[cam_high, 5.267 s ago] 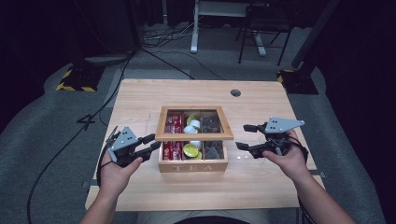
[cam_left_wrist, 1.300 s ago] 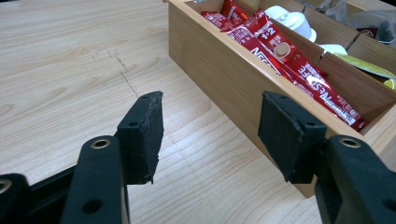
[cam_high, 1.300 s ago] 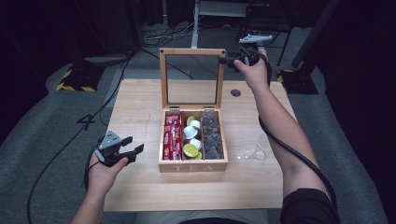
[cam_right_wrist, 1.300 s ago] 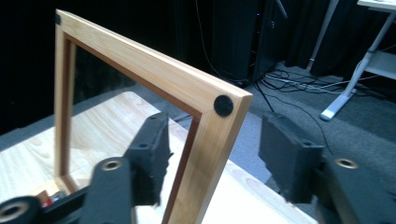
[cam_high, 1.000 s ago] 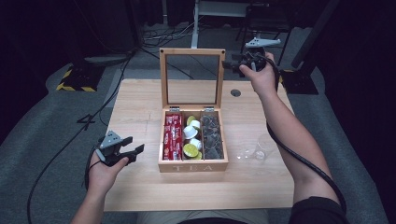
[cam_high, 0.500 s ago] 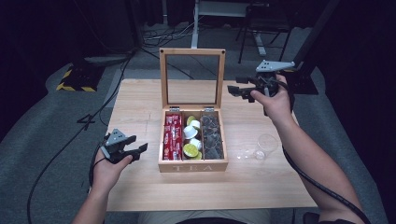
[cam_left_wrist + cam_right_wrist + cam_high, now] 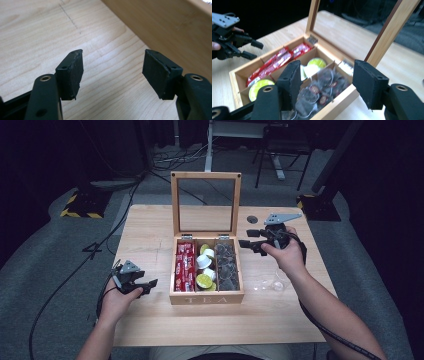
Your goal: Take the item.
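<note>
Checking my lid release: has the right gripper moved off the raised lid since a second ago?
Yes. The right gripper, jaws open and empty, has come down and toward the person from the lid's top right corner, now beside the tea box.

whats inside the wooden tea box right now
The tea box has three compartments: red packets left, round capsules middle, dark tea bags right. Anything beneath those top layers is covered.

In the right gripper view the tea bags (image 7: 322, 87) blur, their labels unreadable, behind the jaws.
</note>
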Demonstrator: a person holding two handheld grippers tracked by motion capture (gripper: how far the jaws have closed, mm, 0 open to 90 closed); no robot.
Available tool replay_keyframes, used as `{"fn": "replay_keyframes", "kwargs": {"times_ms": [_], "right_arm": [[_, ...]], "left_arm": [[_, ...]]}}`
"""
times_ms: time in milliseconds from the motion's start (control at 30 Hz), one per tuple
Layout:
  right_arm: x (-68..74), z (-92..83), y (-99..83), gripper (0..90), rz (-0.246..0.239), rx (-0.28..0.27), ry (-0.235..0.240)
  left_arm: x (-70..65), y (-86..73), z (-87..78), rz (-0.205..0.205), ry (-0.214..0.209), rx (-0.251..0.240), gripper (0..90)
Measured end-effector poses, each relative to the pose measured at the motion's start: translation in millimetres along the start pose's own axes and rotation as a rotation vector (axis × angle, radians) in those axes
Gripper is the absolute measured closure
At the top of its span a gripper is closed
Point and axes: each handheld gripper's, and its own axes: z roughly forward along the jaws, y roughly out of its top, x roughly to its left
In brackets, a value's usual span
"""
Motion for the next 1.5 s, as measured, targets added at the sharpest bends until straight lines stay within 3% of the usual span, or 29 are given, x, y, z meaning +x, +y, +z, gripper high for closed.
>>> {"fn": "replay_keyframes", "kwargs": {"times_ms": [367, 733, 967, 1333, 1367, 1500], "right_arm": [[20.6, 24.4, -23.2, 39.0, -0.011, 0.082, 0.068], [41.4, 49.6, -42.2, 43.3, -0.079, 0.180, 0.120], [44.9, 58.3, -49.9, 50.1, -0.104, 0.232, 0.103], [47.6, 69.3, -57.7, 50.9, -0.127, 0.279, 0.100], [49.2, 71.6, -60.1, 53.0, -0.139, 0.303, 0.108], [53.3, 74.0, -64.0, 60.4, -0.171, 0.318, 0.112]], "left_arm": [[1.2, -9.8, 10.8, -0.015, 0.021, 0.061, 30.4], [-1.4, -13.5, 15.2, 0.035, 0.037, 0.036, 23.8], [-2.7, -14.4, 16.4, 0.048, 0.043, 0.030, 22.7], [-2.5, -14.2, 16.8, 0.044, 0.046, 0.027, 22.7], [-2.5, -14.2, 16.8, 0.045, 0.046, 0.027, 22.7], [-2.4, -14.2, 16.8, 0.044, 0.046, 0.028, 22.7]]}}
